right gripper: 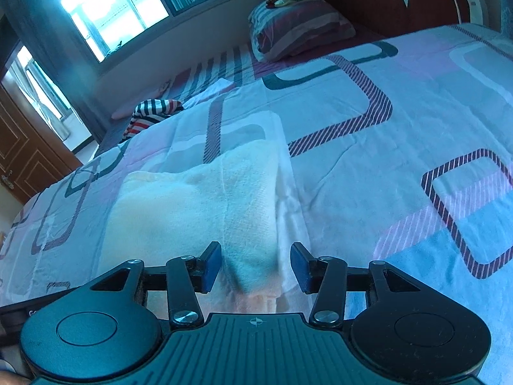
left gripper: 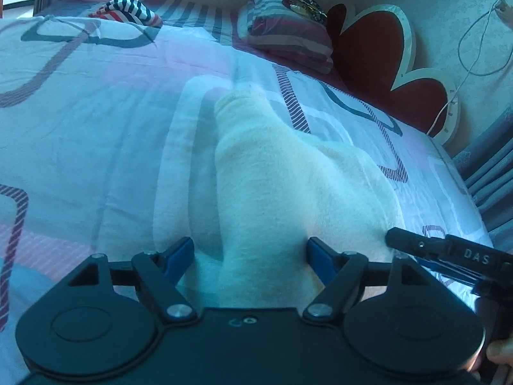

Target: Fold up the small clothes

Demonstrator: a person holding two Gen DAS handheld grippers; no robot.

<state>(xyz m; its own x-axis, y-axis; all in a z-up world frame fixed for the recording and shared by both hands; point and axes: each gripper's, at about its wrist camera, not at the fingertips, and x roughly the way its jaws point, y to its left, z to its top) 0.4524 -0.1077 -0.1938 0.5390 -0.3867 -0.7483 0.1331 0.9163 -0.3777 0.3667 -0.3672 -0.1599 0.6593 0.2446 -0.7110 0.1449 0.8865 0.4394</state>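
- Your left gripper [left gripper: 250, 258] stands agape over the white garment [left gripper: 288, 186] on the bed [left gripper: 80, 112]; pads clear of cloth
- Your right gripper [right gripper: 256, 268] likewise spread, gripping nothing

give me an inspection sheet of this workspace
surface: bed with patterned quilt, wrinkled
job's things: white cloth lying on the quilt, partly folded; striped garment crumpled at the far edge
clutter: folded blanket near the headboard, a dark patterned item on top
grippers: left tool open over the cloth's near edge; right tool open, cloth between its pads, not pinched
cables: white cable hanging on the wall
surroundings: red headboard, window, wooden door
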